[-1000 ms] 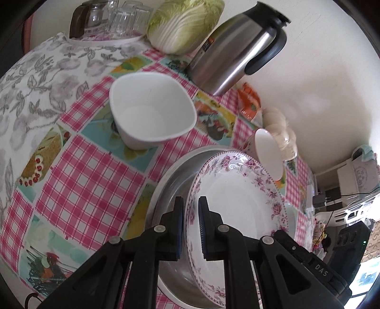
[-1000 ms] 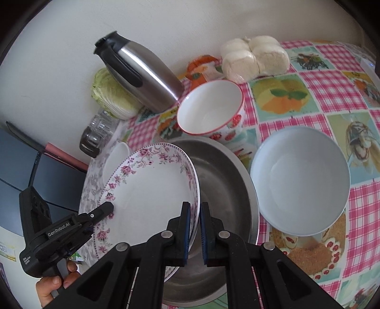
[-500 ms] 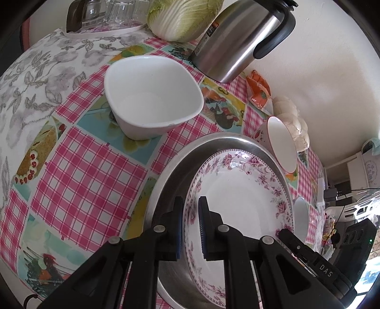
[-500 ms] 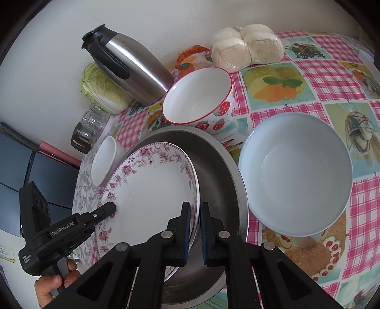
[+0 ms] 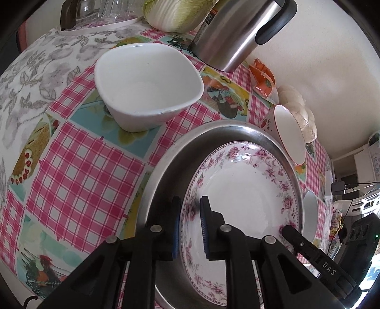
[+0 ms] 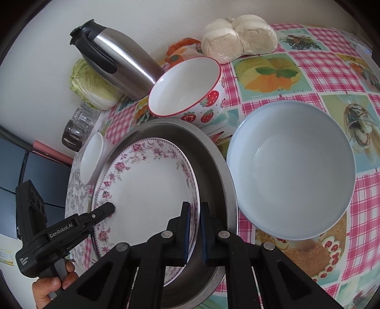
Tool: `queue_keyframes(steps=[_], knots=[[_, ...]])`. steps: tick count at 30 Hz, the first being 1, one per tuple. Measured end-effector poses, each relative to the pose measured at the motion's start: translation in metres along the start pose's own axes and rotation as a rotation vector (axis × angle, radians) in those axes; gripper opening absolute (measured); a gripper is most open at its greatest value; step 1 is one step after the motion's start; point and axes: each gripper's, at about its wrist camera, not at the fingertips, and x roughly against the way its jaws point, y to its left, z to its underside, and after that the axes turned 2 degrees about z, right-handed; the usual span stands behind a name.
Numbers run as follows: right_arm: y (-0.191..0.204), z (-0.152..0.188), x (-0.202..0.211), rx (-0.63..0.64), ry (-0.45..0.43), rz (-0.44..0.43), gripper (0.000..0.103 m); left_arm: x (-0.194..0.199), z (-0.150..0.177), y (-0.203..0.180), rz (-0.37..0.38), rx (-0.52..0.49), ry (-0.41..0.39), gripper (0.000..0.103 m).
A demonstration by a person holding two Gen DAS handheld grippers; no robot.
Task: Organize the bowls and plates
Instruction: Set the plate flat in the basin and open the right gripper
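Note:
A white plate with a pink floral rim (image 5: 242, 197) (image 6: 147, 190) lies inside a wide steel pan (image 5: 166, 171) (image 6: 213, 161). My left gripper (image 5: 190, 202) straddles the plate's near-left rim; its jaws are opening and a thin gap shows beside the rim. My right gripper (image 6: 194, 206) is shut on the opposite rim. A white squarish bowl (image 5: 147, 88) stands left of the pan. A strawberry-patterned bowl (image 6: 185, 88) sits behind the pan. A pale blue bowl (image 6: 292, 166) sits to the pan's right.
A steel thermos jug (image 5: 232, 35) and a cabbage (image 5: 175, 14) stand at the wall, with a tray of glasses (image 5: 102, 12) to their left. Wrapped buns (image 6: 237, 38) and an orange packet (image 6: 180, 50) lie behind the strawberry bowl. Checked tablecloth covers the table.
The plate has come down from a tilted hold to lie low inside the steel pan. The left jaws stand slightly wider than before.

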Motion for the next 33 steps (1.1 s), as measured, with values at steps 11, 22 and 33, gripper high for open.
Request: queue_keyframes(steps=[11, 22, 33], knots=[[-0.002, 0.001, -0.001, -0.013, 0.001, 0.007, 0.006, -0.001, -0.004, 0.0, -0.036, 0.004, -0.027, 0.015], [0.002, 0.001, 0.0, -0.005, 0.009, 0.022, 0.008, 0.0, -0.003, 0.0, -0.024, 0.028, -0.025, 0.016], [-0.001, -0.002, 0.013, -0.004, -0.035, 0.029, 0.01, 0.0, -0.004, 0.001, -0.031, 0.032, -0.02, 0.016]])
